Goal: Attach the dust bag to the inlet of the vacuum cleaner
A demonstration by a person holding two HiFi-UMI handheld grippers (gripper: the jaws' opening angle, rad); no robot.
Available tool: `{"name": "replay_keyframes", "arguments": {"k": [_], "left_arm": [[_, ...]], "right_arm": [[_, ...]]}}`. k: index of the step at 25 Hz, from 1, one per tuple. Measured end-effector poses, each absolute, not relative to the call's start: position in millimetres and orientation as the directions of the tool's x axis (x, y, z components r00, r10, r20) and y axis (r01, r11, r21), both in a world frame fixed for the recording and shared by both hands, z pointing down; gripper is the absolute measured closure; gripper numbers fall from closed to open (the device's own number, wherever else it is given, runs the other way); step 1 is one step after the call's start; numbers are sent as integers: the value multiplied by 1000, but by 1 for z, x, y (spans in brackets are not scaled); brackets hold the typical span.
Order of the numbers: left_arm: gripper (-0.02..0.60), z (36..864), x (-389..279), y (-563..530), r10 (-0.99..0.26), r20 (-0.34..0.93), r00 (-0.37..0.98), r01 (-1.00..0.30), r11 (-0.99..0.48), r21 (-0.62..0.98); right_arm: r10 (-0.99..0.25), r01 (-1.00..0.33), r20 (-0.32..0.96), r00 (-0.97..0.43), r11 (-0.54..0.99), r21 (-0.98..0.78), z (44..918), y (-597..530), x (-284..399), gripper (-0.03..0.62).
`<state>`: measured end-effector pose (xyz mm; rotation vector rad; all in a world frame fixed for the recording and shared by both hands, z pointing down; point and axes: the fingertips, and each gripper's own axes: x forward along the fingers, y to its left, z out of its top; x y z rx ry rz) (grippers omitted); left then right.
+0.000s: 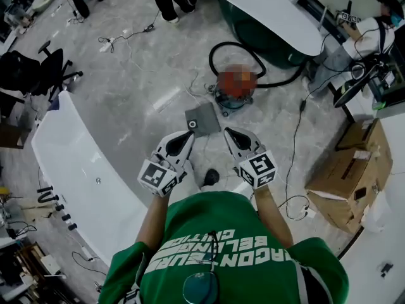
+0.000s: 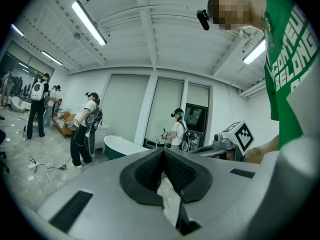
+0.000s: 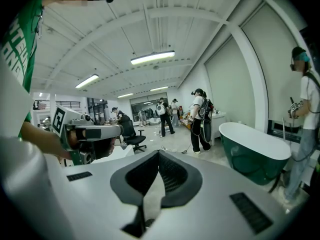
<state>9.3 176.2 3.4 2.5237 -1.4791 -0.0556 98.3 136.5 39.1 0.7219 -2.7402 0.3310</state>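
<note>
Matt grey dust bag (image 1: 202,120), smooth marbled stone floor (image 1: 126,75), brown cardboard box (image 1: 345,176), glossy white bathtub (image 1: 272,11).

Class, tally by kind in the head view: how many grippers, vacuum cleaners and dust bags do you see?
Grippers: 2 (left gripper, right gripper)
Vacuum cleaner: 1
Dust bag: 1
Total: 4
</note>
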Motion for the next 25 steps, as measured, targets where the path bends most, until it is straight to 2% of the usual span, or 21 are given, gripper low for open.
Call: {"name": "replay_keyframes", "arguments": {"k": [15,25], "left_arm": [[578,15,-62,73,-739,59,671,-730,-644,230],[578,40,-98,51,-669,59,741,-659,-707,256]], "right_arm": [[-583,-657,367,-725,745,-116,37,60,24,586],[-637,-737,410,-653,658,-151,64,46,-9,586]]}}
